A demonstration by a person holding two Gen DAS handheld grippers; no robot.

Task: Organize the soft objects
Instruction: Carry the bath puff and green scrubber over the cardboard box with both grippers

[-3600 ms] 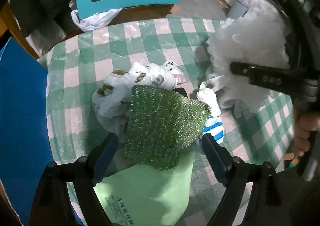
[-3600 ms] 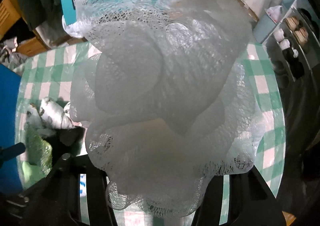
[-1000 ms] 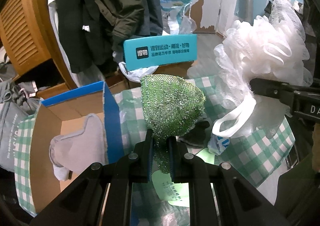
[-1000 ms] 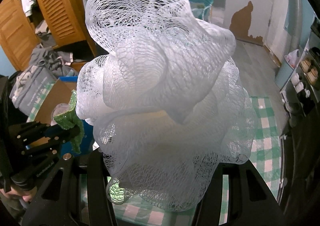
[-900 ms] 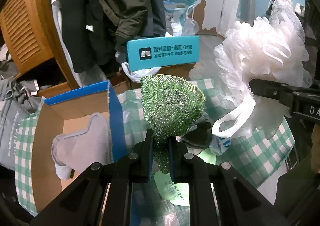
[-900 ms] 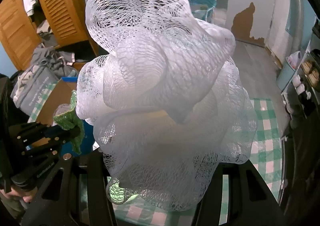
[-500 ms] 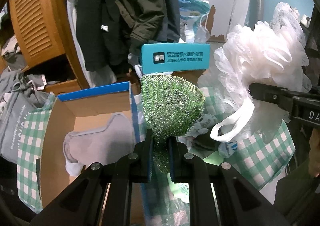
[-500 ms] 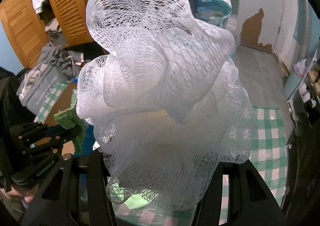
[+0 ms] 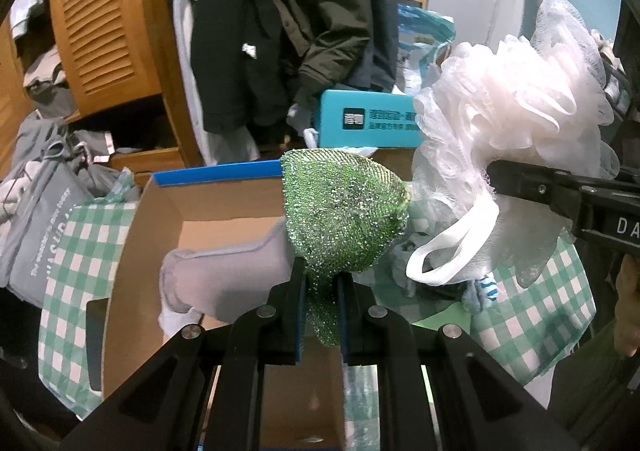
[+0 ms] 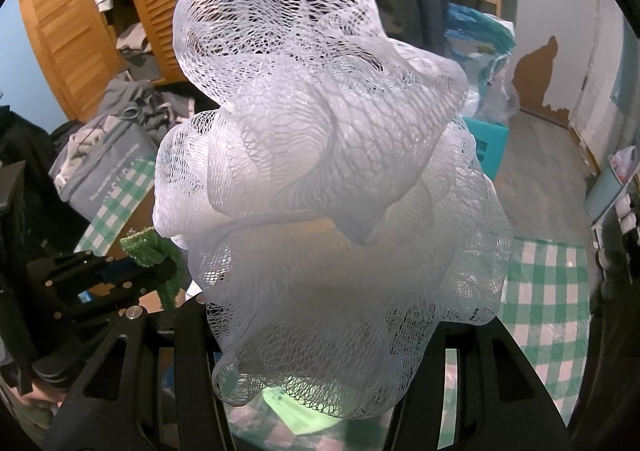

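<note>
Presently, the largest item in view is the cardboard box (image 9: 132, 235) with a blue rim, which is set on the green-and-white checked tablecloth (image 9: 540, 315) and already contains a grey mitten-shaped cloth (image 9: 224, 279). Next in size is the white mesh bath pouf (image 10: 328, 187), by which most of the right wrist view is filled; it is carried above the table by the right gripper (image 10: 316, 347), whose fingers are closed into its lower folds, although the contact itself is hidden by the mesh. A white loop cord (image 9: 452, 251) is seen hanging freely beneath the pouf. The green glitter scouring cloth (image 9: 344, 211) is clamped by its lower corner between the closed fingers of the left gripper (image 9: 320, 307) and is held upright at the near right edge of the box opening. Several faults are judged possible from this position. The scouring cloth is gripped by a narrow corner only, so it could slip out and land on the tablecloth if swung. The dangling loop cord could be snagged on the left gripper or the box wall if both grippers are brought to the box together. The pouf could spring back out of the box once released, being bulky and elastic.
</note>
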